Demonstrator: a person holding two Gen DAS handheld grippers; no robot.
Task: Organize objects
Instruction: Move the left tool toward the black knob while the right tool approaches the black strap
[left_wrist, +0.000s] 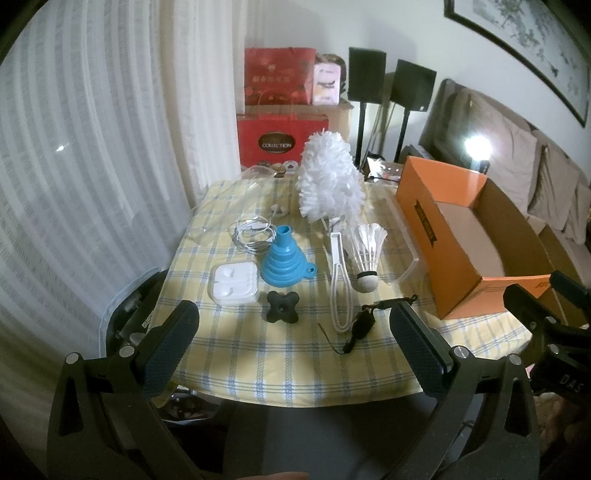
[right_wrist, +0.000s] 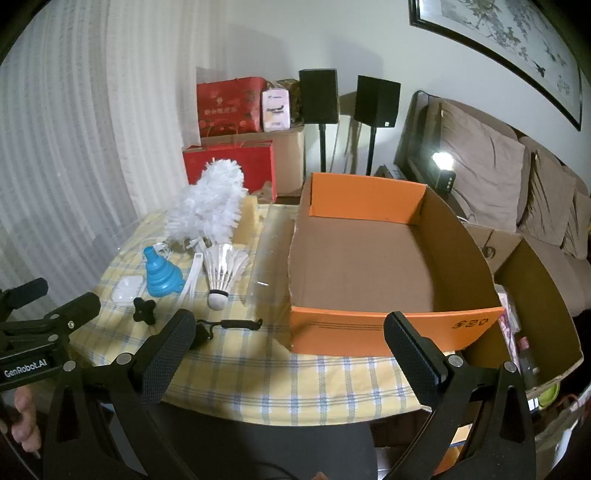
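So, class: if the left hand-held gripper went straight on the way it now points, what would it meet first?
Probably the small black cross-shaped knob, which lies on the checked tablecloth between the open left hand-held gripper's fingers, nearest in line. Depth is uncertain.

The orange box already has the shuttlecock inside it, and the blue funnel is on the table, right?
Not quite. The orange box is empty, as the right wrist view shows. The shuttlecock stands on the table beside it. The blue funnel is on the table.
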